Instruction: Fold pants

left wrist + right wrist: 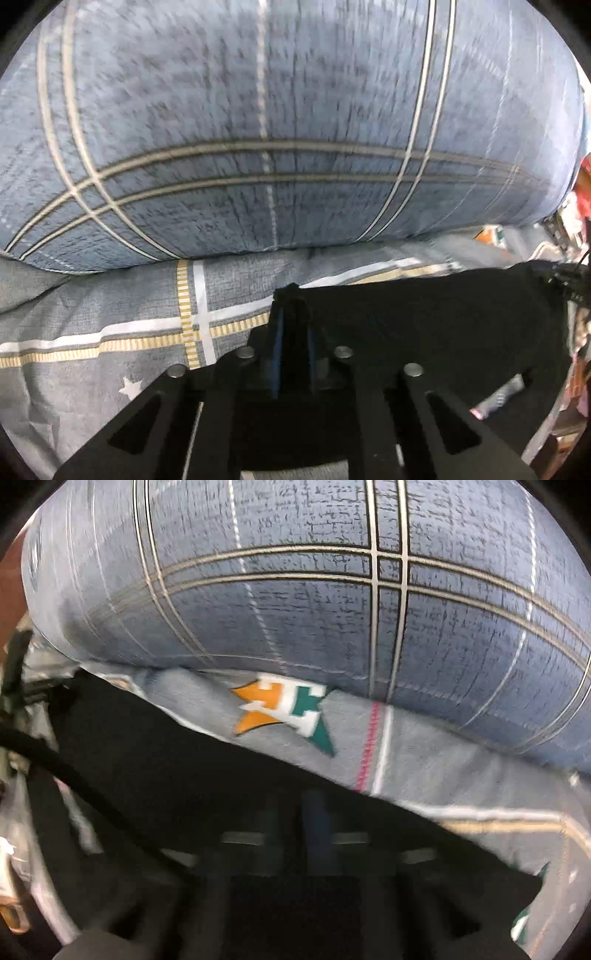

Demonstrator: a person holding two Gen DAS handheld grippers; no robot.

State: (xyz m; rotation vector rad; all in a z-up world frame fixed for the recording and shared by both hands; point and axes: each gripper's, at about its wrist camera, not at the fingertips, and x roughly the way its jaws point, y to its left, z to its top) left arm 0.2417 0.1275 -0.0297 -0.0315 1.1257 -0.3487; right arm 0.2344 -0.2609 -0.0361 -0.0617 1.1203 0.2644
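Fabric fills both wrist views. The black, matte cloth pants [424, 325] lie on a bed covered by a grey woven bedsheet [92, 314] printed with white bands, yellow ladder-striped bands and small white stars. Behind the sheet rises a plump blue-grey pillow [295, 129] with a crinkled, denim-like texture, crossed by paired cream lines and thin dashed white lines; its rounded lower edge rests on the sheet.

In the left wrist view, the left gripper [293, 295] has its two black fingers [280, 332], lined with blue pads, clenched together on a pinched peak of the pants' edge, which stands up in a small point above the flat sheet. From that point the dark cloth spreads to the right as a broad, slightly rumpled sheet of fabric. Round silver bolt heads sit on the gripper's flat black frame below.

In the right wrist view, everything is motion-blurred. The pants [207, 760] drape as a wide dark mass with a slanting upper edge across the lower half of the frame, covering the right gripper [299, 808]; its fingers show only as dim upright shapes close together, clamped shut on the cloth. Beside the pants' edge, the bedsheet [443, 768] shows an orange, white and teal star-shaped print [284, 709] and a pink stitched stripe beside a white one. A black cable [74, 771] curves across the left side.
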